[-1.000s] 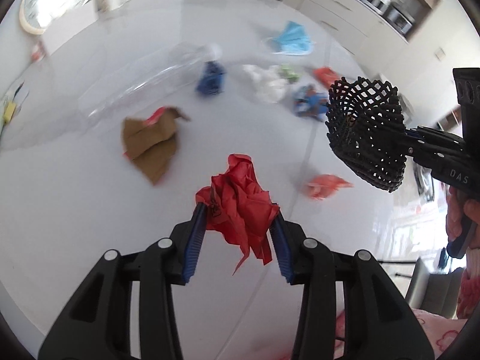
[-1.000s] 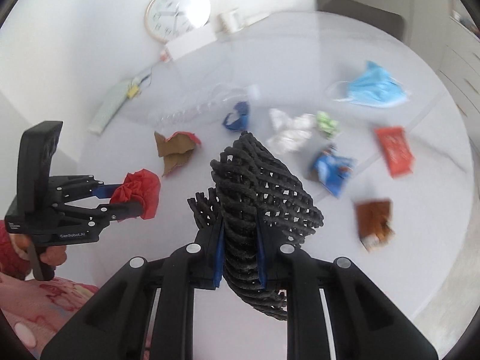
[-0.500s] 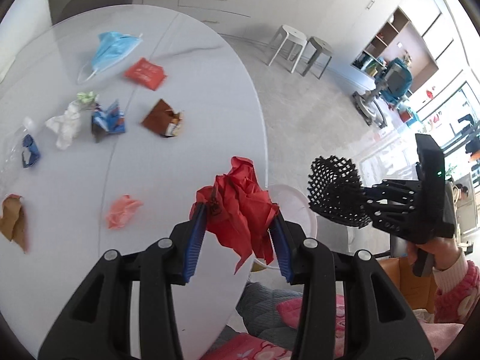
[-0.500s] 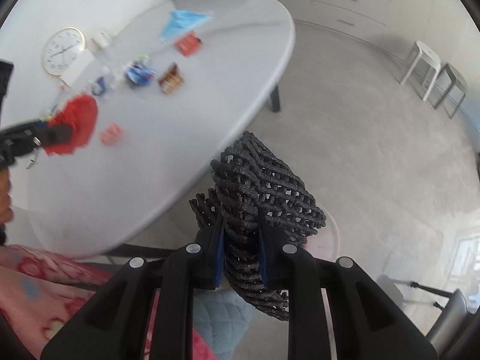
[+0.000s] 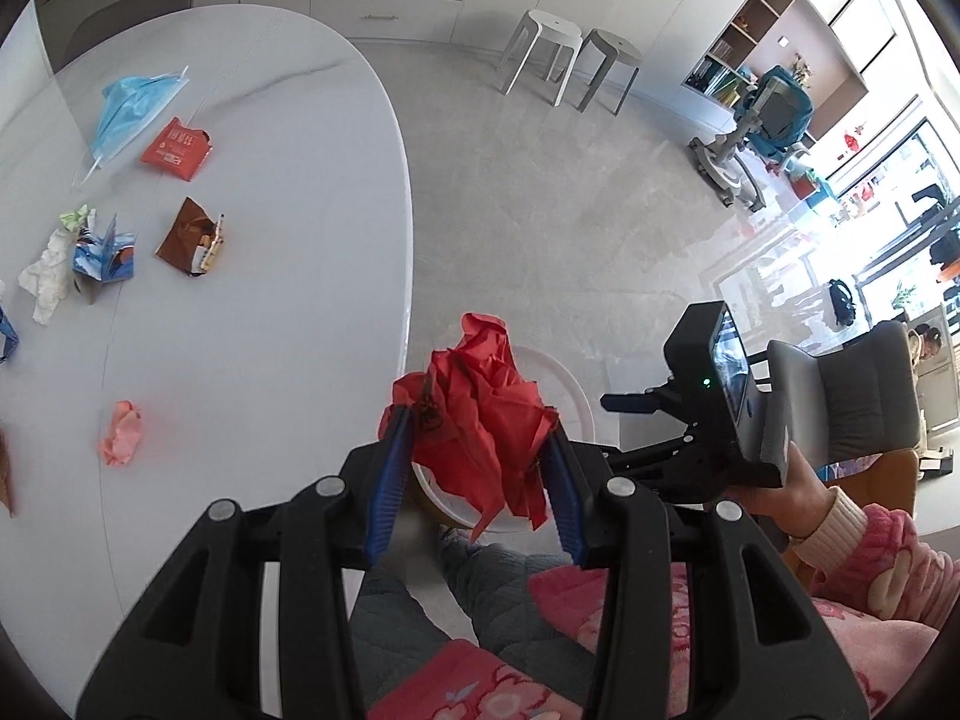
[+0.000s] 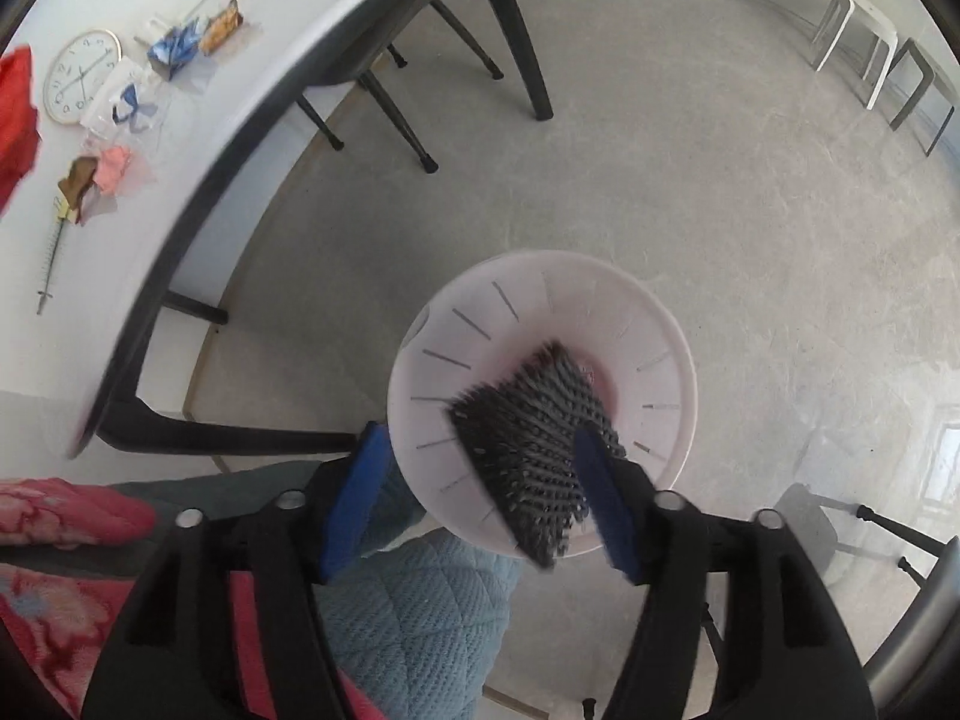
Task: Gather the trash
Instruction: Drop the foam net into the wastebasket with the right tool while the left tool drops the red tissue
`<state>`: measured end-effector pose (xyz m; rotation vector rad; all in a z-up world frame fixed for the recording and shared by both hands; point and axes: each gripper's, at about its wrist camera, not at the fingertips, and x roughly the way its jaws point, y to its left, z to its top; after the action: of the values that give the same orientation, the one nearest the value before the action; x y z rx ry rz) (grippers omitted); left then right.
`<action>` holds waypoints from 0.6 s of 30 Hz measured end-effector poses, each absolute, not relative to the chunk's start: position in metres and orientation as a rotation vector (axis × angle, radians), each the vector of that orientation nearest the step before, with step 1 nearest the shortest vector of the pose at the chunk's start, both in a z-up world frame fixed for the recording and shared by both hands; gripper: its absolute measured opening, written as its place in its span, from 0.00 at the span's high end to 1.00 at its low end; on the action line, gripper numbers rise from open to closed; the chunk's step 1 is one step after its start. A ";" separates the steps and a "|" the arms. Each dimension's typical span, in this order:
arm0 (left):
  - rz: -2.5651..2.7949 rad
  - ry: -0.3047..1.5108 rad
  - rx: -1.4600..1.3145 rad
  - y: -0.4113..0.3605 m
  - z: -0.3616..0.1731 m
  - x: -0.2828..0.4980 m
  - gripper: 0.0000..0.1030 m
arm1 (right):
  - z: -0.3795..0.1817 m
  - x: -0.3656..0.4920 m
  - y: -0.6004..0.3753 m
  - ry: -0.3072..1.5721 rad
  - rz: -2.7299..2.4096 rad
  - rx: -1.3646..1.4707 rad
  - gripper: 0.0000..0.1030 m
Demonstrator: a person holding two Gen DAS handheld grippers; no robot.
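Observation:
My left gripper (image 5: 477, 480) is shut on a crumpled red paper (image 5: 483, 420) and holds it off the table edge, above the white trash bin (image 5: 570, 384). The red paper also shows in the right wrist view (image 6: 15, 120) at the far left. My right gripper (image 6: 480, 495) is open over the bin (image 6: 666, 372). The black foam net (image 6: 531, 450) is loose between its blue pads, blurred, dropping into the bin. In the left wrist view the right gripper's body (image 5: 702, 414) sits right of the bin.
The white oval table (image 5: 270, 276) holds a blue face mask (image 5: 129, 105), red packet (image 5: 177, 144), brown wrapper (image 5: 192, 237), blue wrapper (image 5: 102, 255), white tissue (image 5: 45, 276) and pink wad (image 5: 123, 432). A clock (image 6: 81, 78) lies on it. Stools (image 5: 567, 57) stand on the grey floor.
Both grippers swung from over the table to the bin on the floor. My right gripper opened and let go of the black net. The left still holds the red paper.

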<state>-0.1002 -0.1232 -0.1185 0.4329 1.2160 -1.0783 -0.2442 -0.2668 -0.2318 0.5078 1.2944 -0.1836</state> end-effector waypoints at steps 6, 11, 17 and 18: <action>-1.127 1.246 0.491 -0.149 -0.128 -0.123 0.60 | -0.181 -0.260 -0.292 1.178 -0.265 0.491 0.13; -1.200 1.273 0.574 -0.174 -0.139 -0.149 0.51 | -0.145 -0.274 -0.317 1.082 -0.349 0.513 0.09; -1.217 1.260 0.600 -0.184 -0.139 -0.164 0.26 | -0.123 -0.279 -0.333 1.026 -0.371 0.512 0.08; -1.214 1.254 0.595 -0.183 -0.137 -0.164 0.23 | -0.121 -0.279 -0.333 1.022 -0.371 0.512 0.08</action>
<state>-0.1640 -0.1832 -0.1370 0.5946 1.2543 -1.2136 -0.2789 -0.3332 -0.1214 0.5118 1.0224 -0.3707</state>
